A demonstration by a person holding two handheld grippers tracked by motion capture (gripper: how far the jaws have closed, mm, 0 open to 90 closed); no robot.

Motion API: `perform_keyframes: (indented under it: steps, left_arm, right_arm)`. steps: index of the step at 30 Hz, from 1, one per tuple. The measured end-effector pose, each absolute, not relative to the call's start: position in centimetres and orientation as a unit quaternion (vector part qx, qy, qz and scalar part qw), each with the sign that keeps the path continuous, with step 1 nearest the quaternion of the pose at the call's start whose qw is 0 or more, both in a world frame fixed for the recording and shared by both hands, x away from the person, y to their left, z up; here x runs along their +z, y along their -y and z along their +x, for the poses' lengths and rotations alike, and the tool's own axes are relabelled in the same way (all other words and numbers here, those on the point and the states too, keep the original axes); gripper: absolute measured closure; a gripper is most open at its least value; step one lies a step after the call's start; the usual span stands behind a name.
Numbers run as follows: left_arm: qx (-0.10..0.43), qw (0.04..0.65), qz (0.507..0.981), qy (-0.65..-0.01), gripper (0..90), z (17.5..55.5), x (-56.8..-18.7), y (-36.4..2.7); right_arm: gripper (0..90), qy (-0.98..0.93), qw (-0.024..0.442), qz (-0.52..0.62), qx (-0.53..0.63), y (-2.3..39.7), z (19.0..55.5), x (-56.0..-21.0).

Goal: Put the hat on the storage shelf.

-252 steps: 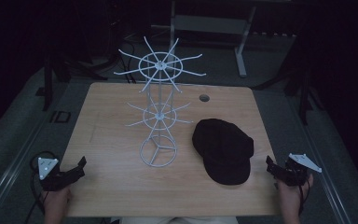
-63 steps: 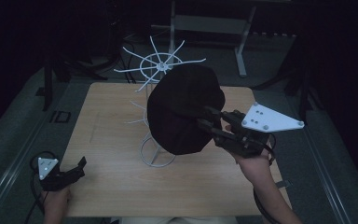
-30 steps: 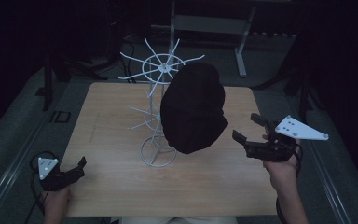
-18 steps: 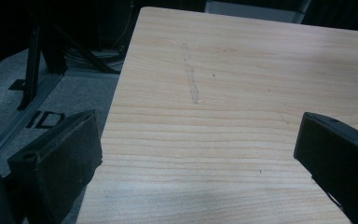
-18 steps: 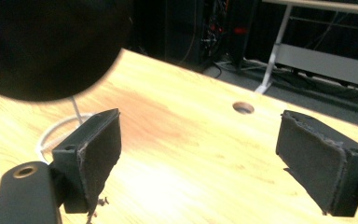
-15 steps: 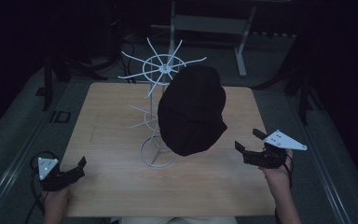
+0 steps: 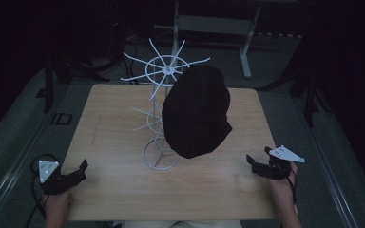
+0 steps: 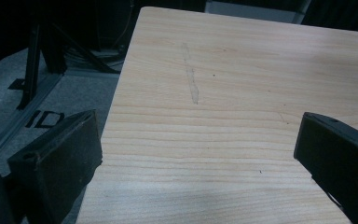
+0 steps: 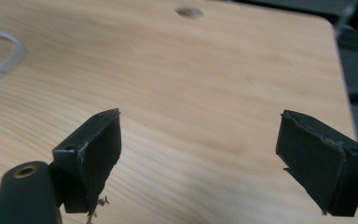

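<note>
— Starting at my left: what have you got there?

— My left gripper [image 7: 76,172] sits at the near-left corner of the table [image 7: 123,199], low over the wood. In the left gripper view its 2 jaws stand wide apart with bare wood grain between them, so it is released and grasping nothing.

— And the middle?

— I see the white wire rack [image 7: 160,118] standing upright on its ring base near the table's centre, with 2 tiers of spokes. The black cap [image 7: 197,114] hangs on the rack's right side from the upper tier, its lower edge above the table, just beside the ring base.

— Is anything touching the cap?

— Nothing but the rack. Both grippers are well apart from it.

— Right side?

— My right gripper [image 7: 259,165] is low at the near-right edge of the table. In the right gripper view its 2 jaws are spread wide over bare wood, released, nothing between them.
</note>
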State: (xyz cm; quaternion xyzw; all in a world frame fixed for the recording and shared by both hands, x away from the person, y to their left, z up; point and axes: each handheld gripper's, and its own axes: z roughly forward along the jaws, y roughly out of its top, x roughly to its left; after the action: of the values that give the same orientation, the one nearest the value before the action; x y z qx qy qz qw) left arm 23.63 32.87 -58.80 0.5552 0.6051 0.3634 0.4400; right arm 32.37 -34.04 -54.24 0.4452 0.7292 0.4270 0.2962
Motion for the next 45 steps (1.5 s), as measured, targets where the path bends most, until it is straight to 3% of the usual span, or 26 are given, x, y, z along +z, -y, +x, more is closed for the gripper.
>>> perform_keyframes:
  steps: [18, 28, 45]
  left_arm:
    - [0.364, 0.440, 0.555, -0.605, 1.4, 23.6, -58.8, -32.9]
    - [0.363, 0.440, 0.556, -0.604, 1.4, 23.6, -58.8, -32.9]
    - [0.363, 0.441, 0.557, -0.604, 1.4, 23.6, -58.8, -32.9]
  right_arm:
    - [13.9, -0.692, 0.333, 0.508, 0.390, 38.4, 30.8, -56.7]
    - [13.9, -0.667, 0.362, 0.527, 0.382, 39.4, 30.3, -56.9]
    - [14.2, -0.652, 0.367, 0.548, 0.374, 39.9, 30.5, -57.2]
